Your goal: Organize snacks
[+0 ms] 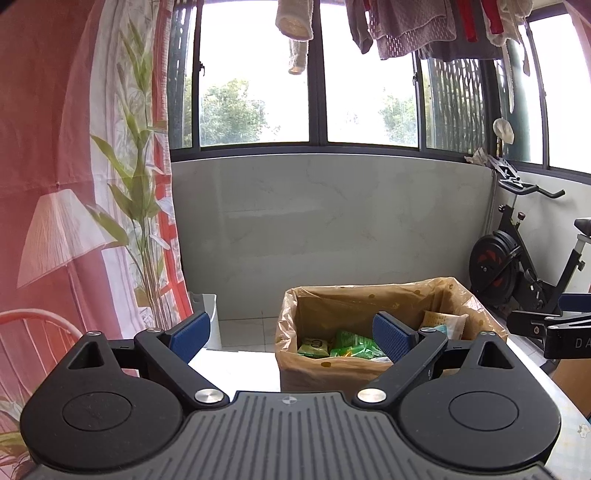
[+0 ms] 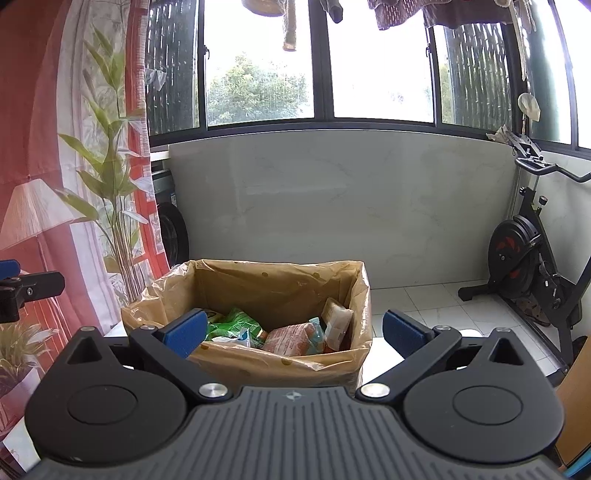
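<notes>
A cardboard box lined with a tan plastic bag (image 1: 369, 299) (image 2: 258, 280) stands on the white table. Inside lie green snack packets (image 1: 351, 343) (image 2: 236, 325), an orange-red packet (image 2: 291, 339) and a pale cracker packet (image 1: 443, 321) (image 2: 336, 321). My left gripper (image 1: 291, 338) is open and empty, in front of the box and to its left. My right gripper (image 2: 293, 332) is open and empty, in front of the box with its jaws wide. The right gripper's side shows at the right edge of the left wrist view (image 1: 554, 332).
A red printed curtain (image 1: 55, 184) hangs on the left. An exercise bike (image 1: 517, 266) (image 2: 535, 258) stands at the right by the wall. A white bin (image 1: 208, 314) sits on the tiled floor. Laundry (image 1: 406, 26) hangs above the windows.
</notes>
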The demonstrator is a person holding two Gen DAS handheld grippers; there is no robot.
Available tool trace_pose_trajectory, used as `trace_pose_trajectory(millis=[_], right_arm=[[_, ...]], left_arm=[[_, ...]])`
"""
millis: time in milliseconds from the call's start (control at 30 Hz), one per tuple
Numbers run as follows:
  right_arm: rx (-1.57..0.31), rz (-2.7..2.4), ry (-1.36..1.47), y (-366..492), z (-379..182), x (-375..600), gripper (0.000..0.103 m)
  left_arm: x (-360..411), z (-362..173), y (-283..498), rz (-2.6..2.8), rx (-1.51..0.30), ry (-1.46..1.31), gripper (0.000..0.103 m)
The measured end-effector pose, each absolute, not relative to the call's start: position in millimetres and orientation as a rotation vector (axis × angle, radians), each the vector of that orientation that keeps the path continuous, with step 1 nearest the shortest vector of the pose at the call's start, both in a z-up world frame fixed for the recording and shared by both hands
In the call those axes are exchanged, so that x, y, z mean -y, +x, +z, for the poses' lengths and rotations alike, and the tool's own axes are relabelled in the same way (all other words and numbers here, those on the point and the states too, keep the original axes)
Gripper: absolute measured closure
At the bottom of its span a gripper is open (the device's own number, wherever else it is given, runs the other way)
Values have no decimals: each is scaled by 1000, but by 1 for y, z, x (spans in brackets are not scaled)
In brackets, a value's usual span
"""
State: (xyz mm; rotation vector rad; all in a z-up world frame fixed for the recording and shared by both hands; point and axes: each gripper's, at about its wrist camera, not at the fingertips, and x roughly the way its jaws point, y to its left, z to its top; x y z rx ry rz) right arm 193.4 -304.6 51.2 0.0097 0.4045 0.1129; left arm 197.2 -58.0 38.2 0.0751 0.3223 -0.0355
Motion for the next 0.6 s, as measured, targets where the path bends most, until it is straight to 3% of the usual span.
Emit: trace_pose_trajectory(millis=[600], right_arm=[[-418,131,22,191,49,304,0]], left_arm=[[55,35,198,-53,-343,34,7]])
